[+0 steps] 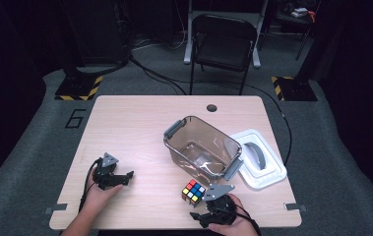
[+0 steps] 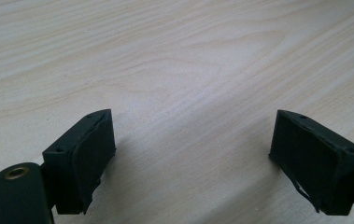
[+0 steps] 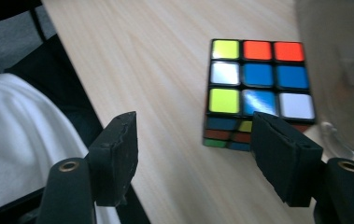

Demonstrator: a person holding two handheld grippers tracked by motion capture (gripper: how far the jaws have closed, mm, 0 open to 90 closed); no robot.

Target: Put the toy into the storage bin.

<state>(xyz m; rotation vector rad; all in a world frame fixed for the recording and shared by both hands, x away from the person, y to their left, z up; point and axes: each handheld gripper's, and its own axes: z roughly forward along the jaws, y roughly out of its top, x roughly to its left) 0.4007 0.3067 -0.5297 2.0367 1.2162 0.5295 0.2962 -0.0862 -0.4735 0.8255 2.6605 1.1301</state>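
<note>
A Rubik's cube (image 1: 193,191) sits near the front edge of the wooden table (image 1: 135,123), just in front of a clear brown-tinted container (image 1: 201,152). My right gripper (image 1: 197,216) lies low at the table's front edge, right beside the cube. In the right gripper view it (image 3: 195,126) is open with only bare table between its jaws. The cube (image 3: 258,77) lies just beyond the right jaw, whose tip overlaps the cube's lower side. My left gripper (image 1: 125,179) rests at the front left, open over bare wood (image 2: 193,126).
The container is open and looks empty, with grey latches at both ends. Its white lid (image 1: 260,160) lies to its right near the table's right edge. A black folding chair (image 1: 223,44) stands beyond the table. The container's blurred wall (image 3: 347,70) borders the cube.
</note>
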